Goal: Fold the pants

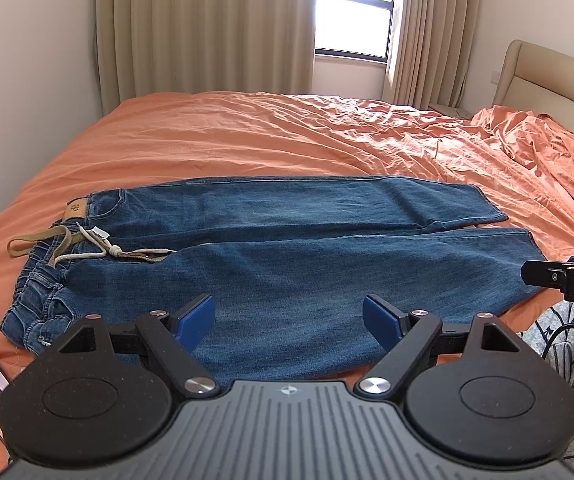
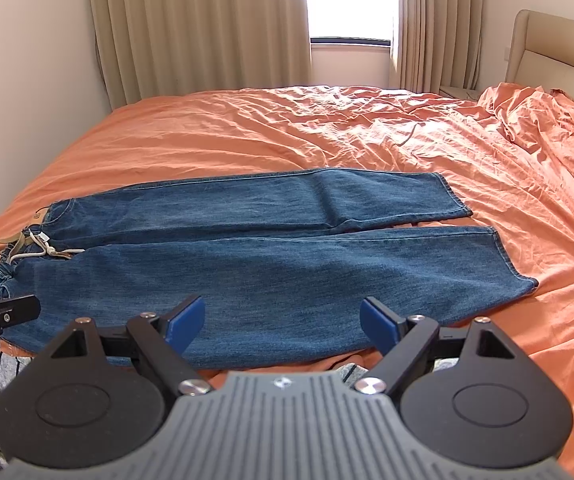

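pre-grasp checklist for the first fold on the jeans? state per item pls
1. Jeans spread flat on the bed, legs side by side: ok.
2. Left gripper open and empty, over the near leg: ok.
3. Right gripper open and empty, over the near leg: ok.
4. Drawstring lies loose across the waistband, could get caught in a fold: not ok.
5. Near leg hem flat and reachable: ok.
6. Far leg hem slightly overlapped by a crease near the inseam: cannot tell if flat.
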Action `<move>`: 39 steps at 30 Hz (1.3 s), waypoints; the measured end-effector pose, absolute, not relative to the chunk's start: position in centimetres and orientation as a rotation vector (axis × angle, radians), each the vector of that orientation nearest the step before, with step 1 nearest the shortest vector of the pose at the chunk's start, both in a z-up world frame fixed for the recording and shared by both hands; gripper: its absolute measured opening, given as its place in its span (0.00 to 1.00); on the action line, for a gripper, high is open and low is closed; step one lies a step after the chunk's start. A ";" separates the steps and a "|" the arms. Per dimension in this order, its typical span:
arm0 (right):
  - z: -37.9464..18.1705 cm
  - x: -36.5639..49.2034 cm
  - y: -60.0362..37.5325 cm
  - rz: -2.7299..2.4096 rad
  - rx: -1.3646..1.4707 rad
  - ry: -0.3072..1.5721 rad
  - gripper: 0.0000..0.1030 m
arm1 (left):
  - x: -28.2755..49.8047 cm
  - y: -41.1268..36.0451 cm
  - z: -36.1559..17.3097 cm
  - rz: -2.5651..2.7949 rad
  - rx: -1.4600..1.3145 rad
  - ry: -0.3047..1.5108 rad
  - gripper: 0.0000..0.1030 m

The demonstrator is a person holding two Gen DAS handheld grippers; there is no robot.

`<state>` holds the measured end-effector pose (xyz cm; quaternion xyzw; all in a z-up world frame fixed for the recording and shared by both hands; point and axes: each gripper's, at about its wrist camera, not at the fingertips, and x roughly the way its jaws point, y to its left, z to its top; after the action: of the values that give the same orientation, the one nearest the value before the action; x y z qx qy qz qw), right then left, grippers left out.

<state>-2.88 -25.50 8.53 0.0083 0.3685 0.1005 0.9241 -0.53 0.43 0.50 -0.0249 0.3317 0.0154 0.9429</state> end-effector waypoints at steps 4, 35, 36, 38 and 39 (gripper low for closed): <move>8.5 -2.9 -25.5 0.206 0.018 0.756 0.79 | -0.5 0.5 0.5 0.034 -0.051 0.677 0.95; 4.7 2.6 -23.5 0.364 0.041 0.664 0.79 | 2.7 6.5 -1.3 -0.005 -0.128 0.768 0.35; 4.4 3.3 -23.3 0.374 0.037 0.661 0.79 | 3.1 7.5 -1.2 0.003 -0.136 0.762 0.35; 3.8 4.9 -22.8 0.395 0.037 0.657 0.79 | 4.0 9.4 -1.1 0.013 -0.151 0.768 0.35; 3.5 5.7 -22.5 0.395 0.036 0.660 0.79 | 4.5 10.5 -1.0 0.015 -0.150 0.774 0.35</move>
<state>5.70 -22.48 3.49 0.0177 0.3217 0.1925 0.9269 4.49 10.52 -1.00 -0.0732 0.3769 0.0072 0.9233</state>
